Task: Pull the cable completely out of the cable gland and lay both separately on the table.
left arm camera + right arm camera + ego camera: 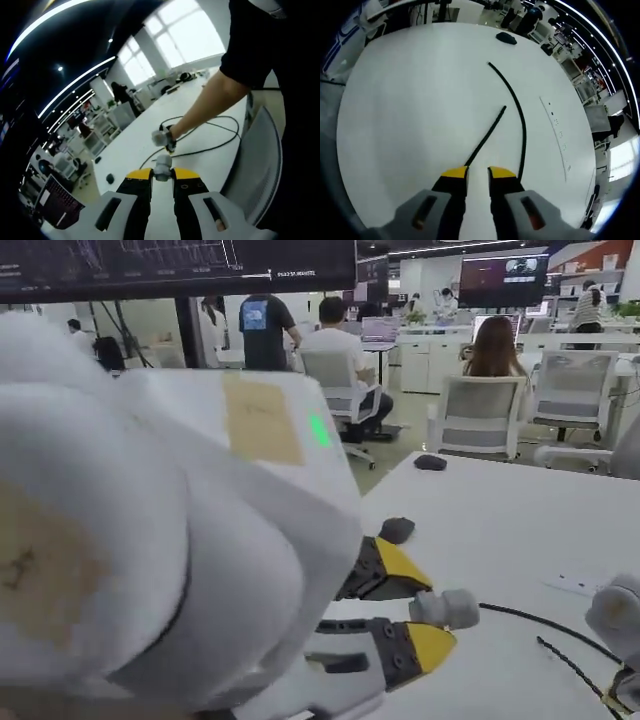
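Low in the left gripper view, the left gripper (162, 175) clamps the grey cable gland (162, 166) above the white table (131, 145). The black cable (514, 102) crosses mid-frame into the right gripper (478, 174), jaws narrow, grip unclear.

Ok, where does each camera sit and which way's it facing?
Head view: on the headset, facing forward and down; left gripper close.
Left gripper view: on it, along its jaws clamping the cable gland, toward the person's forearm.
Right gripper view: on the right gripper, past its jaws down at the cable.
Shared: head and left gripper views show the cable gland.
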Demonstrator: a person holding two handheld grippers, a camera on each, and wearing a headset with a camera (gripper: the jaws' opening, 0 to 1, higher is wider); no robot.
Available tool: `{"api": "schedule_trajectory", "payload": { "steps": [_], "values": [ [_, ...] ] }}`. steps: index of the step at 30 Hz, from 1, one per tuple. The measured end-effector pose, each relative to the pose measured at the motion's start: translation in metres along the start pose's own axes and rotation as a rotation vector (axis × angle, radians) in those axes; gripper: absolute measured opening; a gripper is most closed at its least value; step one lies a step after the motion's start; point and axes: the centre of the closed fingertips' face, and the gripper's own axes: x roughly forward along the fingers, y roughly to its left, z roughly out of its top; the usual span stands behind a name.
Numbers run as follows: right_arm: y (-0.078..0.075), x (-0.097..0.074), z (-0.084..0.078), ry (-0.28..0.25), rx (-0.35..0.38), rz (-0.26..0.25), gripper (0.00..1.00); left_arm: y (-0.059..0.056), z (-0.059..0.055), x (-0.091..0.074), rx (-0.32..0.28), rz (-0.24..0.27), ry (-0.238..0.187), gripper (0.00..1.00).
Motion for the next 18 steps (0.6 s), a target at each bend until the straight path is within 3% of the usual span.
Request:
{"api": "schedule_trajectory", "payload": {
  "steps": [3, 6, 13, 15, 18],
  "values": [
    [0.002, -0.014, -0.002, -0.021, 0.028, 0.000, 0.21, -0.001, 0.001, -0.001, 0.006, 0.004, -0.004, 0.16],
    [0.022, -0.039, 0.003, -0.089, 0.056, 0.063, 0.22, -0.002, 0.001, 0.000, 0.018, -0.001, -0.001, 0.16],
    [0.050, -0.134, 0.006, -0.216, -0.045, 0.050, 0.24, -0.005, 0.005, 0.008, 0.047, -0.022, -0.019, 0.16],
    [0.065, -0.167, 0.005, -0.266, -0.043, 0.062, 0.25, -0.006, 0.006, 0.011, 0.050, -0.034, -0.028, 0.16],
    [0.091, -0.216, 0.001, -0.383, 0.006, 0.085, 0.25, -0.005, 0.008, 0.018, 0.059, -0.046, -0.040, 0.16]
  ]
}}
